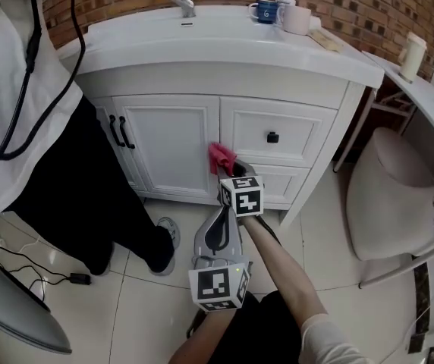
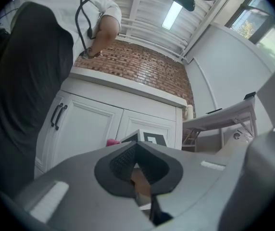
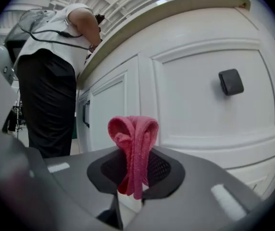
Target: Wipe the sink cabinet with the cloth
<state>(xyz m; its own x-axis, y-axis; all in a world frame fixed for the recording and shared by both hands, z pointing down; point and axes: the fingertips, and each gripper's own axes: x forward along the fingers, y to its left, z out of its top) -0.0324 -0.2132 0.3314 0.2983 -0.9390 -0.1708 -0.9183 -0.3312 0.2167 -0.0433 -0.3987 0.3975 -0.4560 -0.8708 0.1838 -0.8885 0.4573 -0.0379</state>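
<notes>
Clamping the cloth (image 3: 133,148), right gripper (image 3: 133,171) faces cabinet (image 3: 209,124); mug (image 1: 265,10) reads "G".

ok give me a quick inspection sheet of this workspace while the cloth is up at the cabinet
surface: white sink cabinet front, doors and drawers shut, no dirt seen
job's things: pink cloth bunched, held up by the cabinet front; contact unclear
clutter: blue mug and pale mug on the countertop; cup on the side shelf
grippers: right gripper shut on the cloth; left gripper shut, empty, low behind it
cables: black cables on the floor at left
surroundings: standing person at left, chair at right, brick wall behind
</notes>
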